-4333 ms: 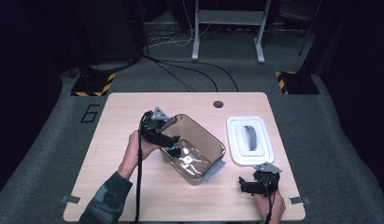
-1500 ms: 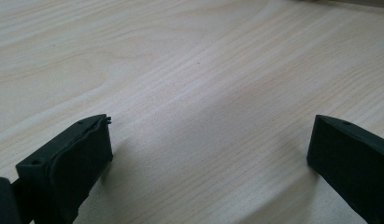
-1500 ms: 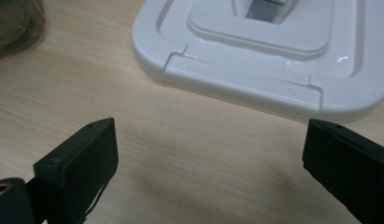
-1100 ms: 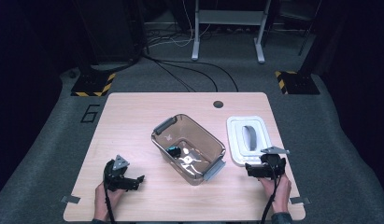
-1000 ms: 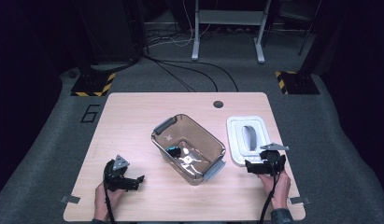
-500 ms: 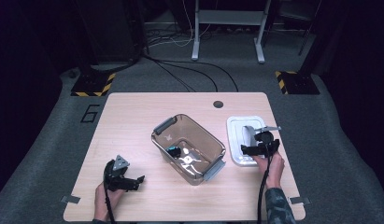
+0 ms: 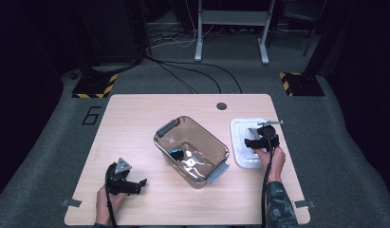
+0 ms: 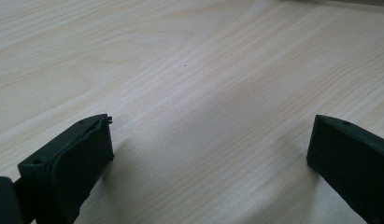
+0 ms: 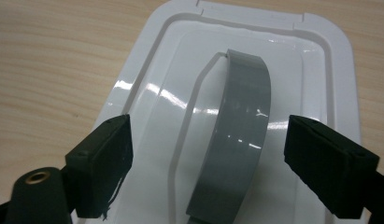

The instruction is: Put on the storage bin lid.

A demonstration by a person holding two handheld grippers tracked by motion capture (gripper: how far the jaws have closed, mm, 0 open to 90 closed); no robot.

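Centre frame, the right gripper, jaws closing but still wide, straddles the lid's grey handle; an off-centre pinch could slip off.

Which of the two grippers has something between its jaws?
The right gripper: the lid's grey handle lies between its open jaws, untouched. The left gripper rests open over bare table.
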